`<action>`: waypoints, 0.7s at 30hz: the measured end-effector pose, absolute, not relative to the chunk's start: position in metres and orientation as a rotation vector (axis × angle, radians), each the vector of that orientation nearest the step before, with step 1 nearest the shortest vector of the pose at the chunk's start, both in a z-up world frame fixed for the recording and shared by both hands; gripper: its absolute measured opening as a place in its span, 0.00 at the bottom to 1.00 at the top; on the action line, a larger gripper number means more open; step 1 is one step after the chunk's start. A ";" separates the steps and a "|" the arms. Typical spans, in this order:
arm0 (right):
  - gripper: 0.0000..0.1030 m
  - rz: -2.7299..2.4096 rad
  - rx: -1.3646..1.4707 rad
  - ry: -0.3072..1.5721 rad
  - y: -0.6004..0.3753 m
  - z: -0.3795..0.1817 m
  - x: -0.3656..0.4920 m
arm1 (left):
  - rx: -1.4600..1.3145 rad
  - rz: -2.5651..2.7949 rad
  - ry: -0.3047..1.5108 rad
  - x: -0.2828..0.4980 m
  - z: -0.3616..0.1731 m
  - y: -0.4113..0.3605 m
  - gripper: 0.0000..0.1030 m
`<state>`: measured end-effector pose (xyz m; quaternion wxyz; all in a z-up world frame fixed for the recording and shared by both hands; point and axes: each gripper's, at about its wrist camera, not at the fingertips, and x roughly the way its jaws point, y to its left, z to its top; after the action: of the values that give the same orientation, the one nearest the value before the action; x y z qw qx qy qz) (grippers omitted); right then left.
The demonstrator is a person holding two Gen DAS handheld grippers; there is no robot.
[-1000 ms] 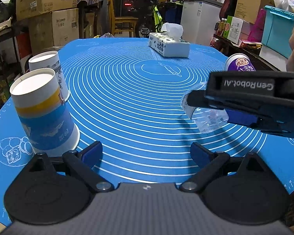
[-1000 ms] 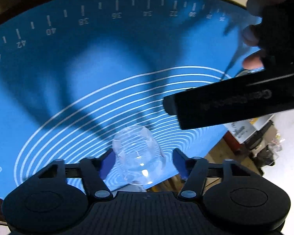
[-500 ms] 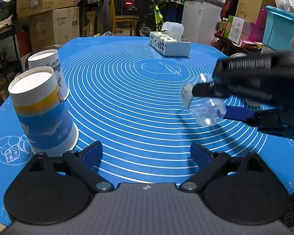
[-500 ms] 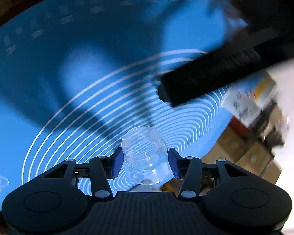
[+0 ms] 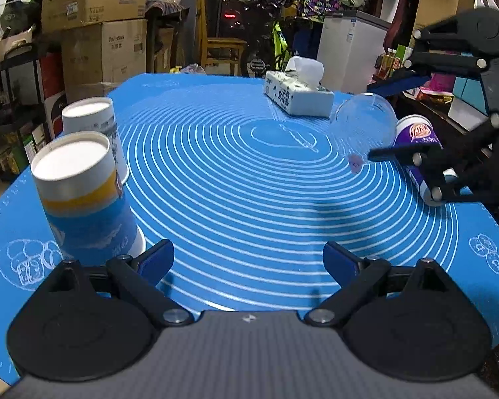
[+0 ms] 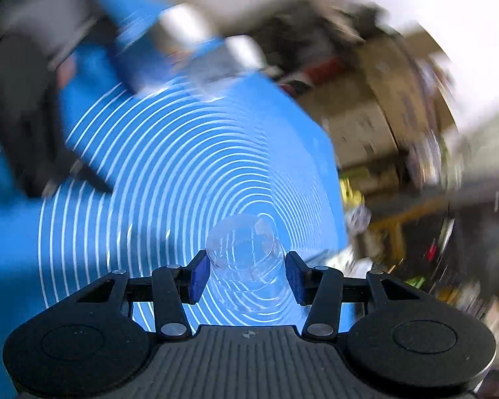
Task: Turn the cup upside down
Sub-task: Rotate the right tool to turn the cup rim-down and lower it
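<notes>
A clear plastic cup (image 5: 362, 126) is held in the air above the right side of the blue mat (image 5: 236, 199), tilted on its side. My right gripper (image 6: 246, 274) is shut on the clear cup (image 6: 241, 252), its blue pads on either side of the cup's body; the right wrist view is motion-blurred. In the left wrist view the right gripper (image 5: 379, 119) comes in from the right edge. My left gripper (image 5: 248, 262) is open and empty, low over the mat's near edge.
Two paper cups (image 5: 83, 193) (image 5: 93, 126) stand bottom-up at the left of the mat. A purple cup (image 5: 419, 153) lies on its side at the right. A tissue box (image 5: 296, 94) sits at the far side. Cardboard boxes and clutter surround the table.
My right gripper has lifted the clear cup higher and rotated with it, swinging from facing down at the mat to facing across it. The left gripper has stayed still and open.
</notes>
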<state>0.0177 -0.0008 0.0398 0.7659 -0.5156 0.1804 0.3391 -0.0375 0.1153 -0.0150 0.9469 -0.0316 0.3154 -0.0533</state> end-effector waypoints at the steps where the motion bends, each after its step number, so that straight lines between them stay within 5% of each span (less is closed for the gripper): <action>1: 0.54 0.735 -1.023 0.414 -0.011 0.044 0.024 | -0.064 -0.107 0.637 -0.037 -0.014 0.114 0.93; 10: 0.54 0.728 -0.430 0.539 -0.073 0.031 0.036 | -0.017 -0.088 0.586 -0.031 -0.007 0.101 0.93; 21: 0.55 0.627 -0.210 0.692 -0.097 0.000 0.061 | 0.048 -0.061 0.574 -0.023 -0.012 0.085 0.93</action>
<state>0.0612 -0.0968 -0.0002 0.8876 -0.1008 0.3331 0.3018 -0.0233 0.0850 -0.0119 0.9583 0.0236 0.2831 -0.0302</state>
